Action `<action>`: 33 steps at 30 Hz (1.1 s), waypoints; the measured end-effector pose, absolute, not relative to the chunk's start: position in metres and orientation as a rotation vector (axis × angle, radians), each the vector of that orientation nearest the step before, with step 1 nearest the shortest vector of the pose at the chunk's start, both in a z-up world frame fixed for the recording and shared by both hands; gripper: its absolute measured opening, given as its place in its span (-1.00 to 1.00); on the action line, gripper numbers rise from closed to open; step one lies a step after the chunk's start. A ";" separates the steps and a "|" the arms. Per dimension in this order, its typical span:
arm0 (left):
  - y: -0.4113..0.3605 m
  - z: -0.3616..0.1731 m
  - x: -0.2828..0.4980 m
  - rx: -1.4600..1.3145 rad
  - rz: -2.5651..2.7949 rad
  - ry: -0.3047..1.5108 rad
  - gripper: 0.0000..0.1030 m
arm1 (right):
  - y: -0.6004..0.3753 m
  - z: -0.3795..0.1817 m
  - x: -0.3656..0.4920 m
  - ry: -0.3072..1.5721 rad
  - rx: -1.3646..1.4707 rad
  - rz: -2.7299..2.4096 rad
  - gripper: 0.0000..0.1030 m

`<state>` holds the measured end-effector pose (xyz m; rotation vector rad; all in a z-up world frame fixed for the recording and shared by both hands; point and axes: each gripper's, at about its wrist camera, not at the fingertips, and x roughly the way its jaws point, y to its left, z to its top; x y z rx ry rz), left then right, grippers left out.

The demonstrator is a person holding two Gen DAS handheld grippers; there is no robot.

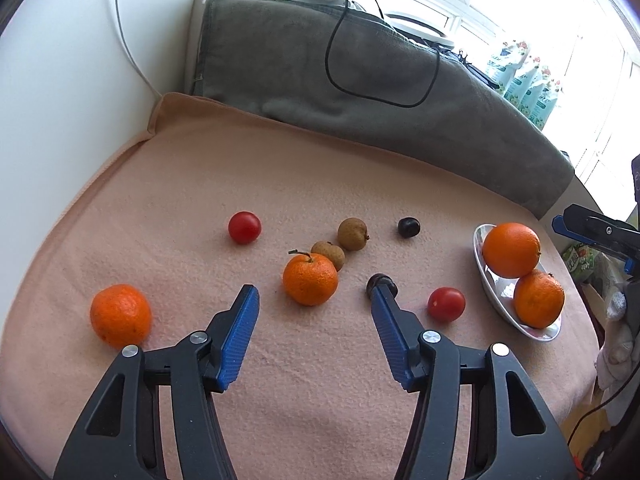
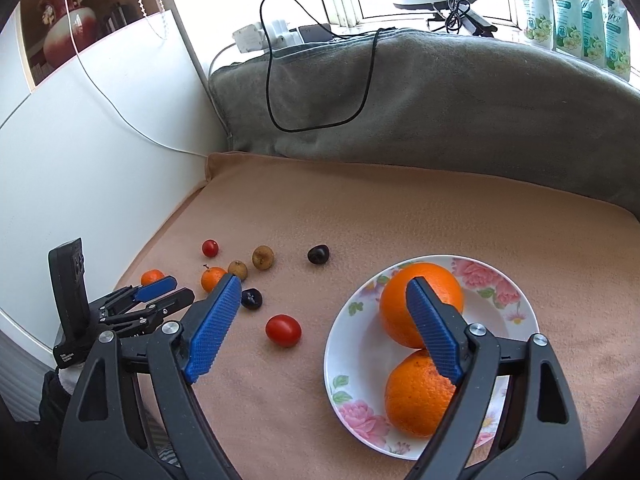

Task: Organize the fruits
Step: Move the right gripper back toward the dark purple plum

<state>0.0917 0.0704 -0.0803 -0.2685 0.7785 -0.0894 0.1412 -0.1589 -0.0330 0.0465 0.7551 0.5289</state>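
A floral plate (image 2: 360, 356) holds two oranges (image 2: 404, 320); it also shows in the left wrist view (image 1: 486, 280) at the right. Loose on the peach cloth lie a stemmed mandarin (image 1: 310, 279), another mandarin (image 1: 120, 315), two cherry tomatoes (image 1: 244, 227) (image 1: 446, 304), two brown longans (image 1: 352, 233), and two dark grapes (image 1: 409, 227). My left gripper (image 1: 314, 296) is open, just short of the stemmed mandarin. My right gripper (image 2: 324, 292) is open above the plate's left edge; its right finger overlaps the oranges.
A grey blanket (image 1: 360, 68) with a black cable lies along the back. A white wall (image 2: 80, 152) closes the left side. The cloth's right edge drops off by bags and clutter (image 1: 588, 260).
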 end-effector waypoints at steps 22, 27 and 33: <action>0.080 -0.099 0.115 -0.340 -0.137 0.828 -0.10 | -0.061 -0.096 0.160 0.923 -0.243 0.678 -0.16; 0.081 -0.104 0.120 -0.350 -0.147 0.843 -0.10 | -0.049 -0.104 0.167 0.940 -0.281 0.696 -0.23; 0.085 -0.111 0.124 -0.377 -0.146 0.850 -0.20 | -0.040 -0.114 0.175 0.958 -0.323 0.696 -0.33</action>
